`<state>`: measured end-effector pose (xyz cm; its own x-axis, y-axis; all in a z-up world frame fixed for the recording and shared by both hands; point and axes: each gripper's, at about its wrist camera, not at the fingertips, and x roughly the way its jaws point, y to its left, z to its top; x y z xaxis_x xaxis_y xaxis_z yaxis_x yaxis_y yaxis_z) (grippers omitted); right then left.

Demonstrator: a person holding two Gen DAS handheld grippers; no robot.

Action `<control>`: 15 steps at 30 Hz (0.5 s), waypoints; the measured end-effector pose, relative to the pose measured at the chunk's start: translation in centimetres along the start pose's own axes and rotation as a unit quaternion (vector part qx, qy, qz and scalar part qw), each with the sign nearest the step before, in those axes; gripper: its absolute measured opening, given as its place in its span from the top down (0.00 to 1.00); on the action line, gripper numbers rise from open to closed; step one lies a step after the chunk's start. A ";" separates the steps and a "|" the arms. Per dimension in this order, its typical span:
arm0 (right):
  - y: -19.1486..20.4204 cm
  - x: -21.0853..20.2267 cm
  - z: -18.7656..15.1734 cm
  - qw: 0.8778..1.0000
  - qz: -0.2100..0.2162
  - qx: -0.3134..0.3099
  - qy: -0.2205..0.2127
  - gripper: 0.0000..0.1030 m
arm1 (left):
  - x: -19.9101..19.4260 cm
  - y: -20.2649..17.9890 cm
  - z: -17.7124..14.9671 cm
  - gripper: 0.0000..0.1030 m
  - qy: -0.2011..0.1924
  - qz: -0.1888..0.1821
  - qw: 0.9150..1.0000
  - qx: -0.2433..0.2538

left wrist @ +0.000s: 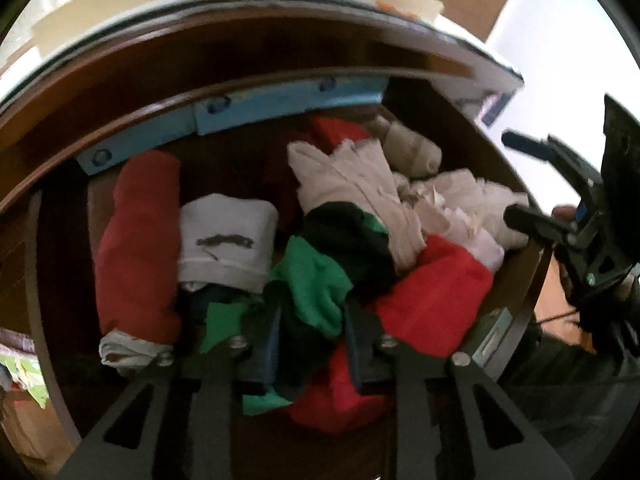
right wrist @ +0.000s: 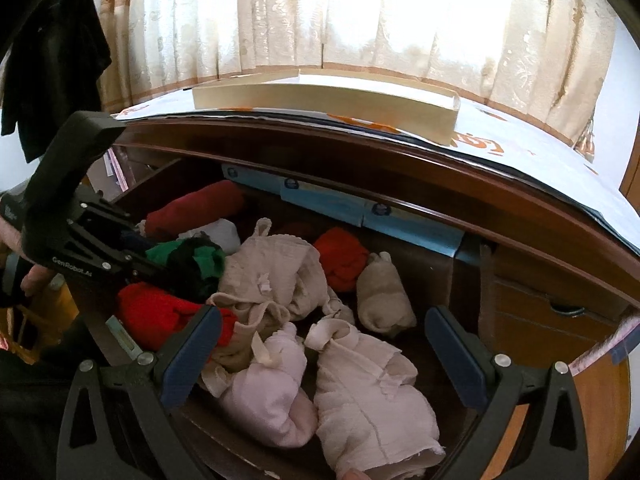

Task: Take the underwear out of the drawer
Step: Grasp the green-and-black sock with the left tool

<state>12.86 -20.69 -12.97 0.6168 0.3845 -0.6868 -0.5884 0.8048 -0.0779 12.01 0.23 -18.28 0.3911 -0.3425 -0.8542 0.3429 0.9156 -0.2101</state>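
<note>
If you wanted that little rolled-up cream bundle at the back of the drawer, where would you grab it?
I'd pinch the rolled cream bundle across its middle, coming straight down from above with the right hand-held gripper, whose jaws stand open. It lies on its side as a short roll, a little apart from the crumpled pink heap, so its long sides look free, while a red piece crowds its far end.

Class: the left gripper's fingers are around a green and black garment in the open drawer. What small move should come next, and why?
Probably lift the left gripper straight up: its fingers look closed on the green and black garment, which still lies in the drawer.
</note>
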 end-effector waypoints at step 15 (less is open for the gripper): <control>1.9 2.7 2.5 0.999 0.002 -0.014 0.038 0.01 | -4.9 1.9 -0.6 0.77 -0.136 0.048 0.987 -0.072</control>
<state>14.72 -17.05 -13.16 0.5737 0.3522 -0.7395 -0.6063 0.7897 -0.0943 10.26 3.75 -14.79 0.6379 -0.2794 -0.7177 0.1769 0.9601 -0.2165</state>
